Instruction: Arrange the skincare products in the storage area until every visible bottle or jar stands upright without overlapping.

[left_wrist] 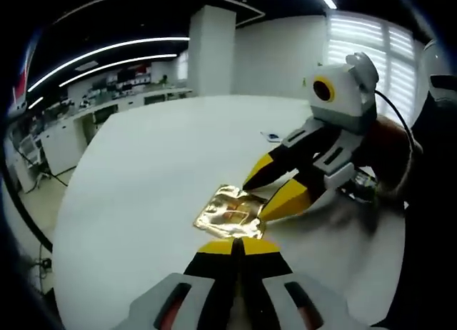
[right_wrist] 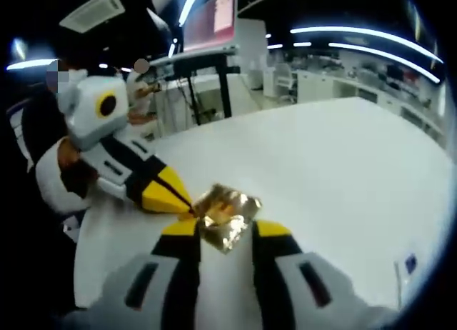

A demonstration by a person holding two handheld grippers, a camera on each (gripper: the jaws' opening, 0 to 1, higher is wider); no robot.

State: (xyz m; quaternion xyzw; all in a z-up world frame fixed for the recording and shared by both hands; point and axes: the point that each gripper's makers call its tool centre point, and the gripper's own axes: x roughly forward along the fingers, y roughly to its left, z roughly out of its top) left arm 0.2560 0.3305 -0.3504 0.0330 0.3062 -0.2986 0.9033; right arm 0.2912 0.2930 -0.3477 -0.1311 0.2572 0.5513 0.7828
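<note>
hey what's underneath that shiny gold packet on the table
The gold foil packet lies flat on the white table, with bare tabletop all around it. Whatever might sit beneath it is covered. The right gripper brackets its near corner; the left gripper touches its edge.

A shiny gold foil sachet (left_wrist: 230, 213) lies on the plain white bench (left_wrist: 143, 180). Both claws, left (left_wrist: 240, 246) and right (right_wrist: 223, 228), have yellow-and-black tips on grey-white bodies.

Crinkled glossy gold foil sachet (left_wrist: 230, 214) (mirror-bright) on matt white table (left_wrist: 157, 173).
</note>
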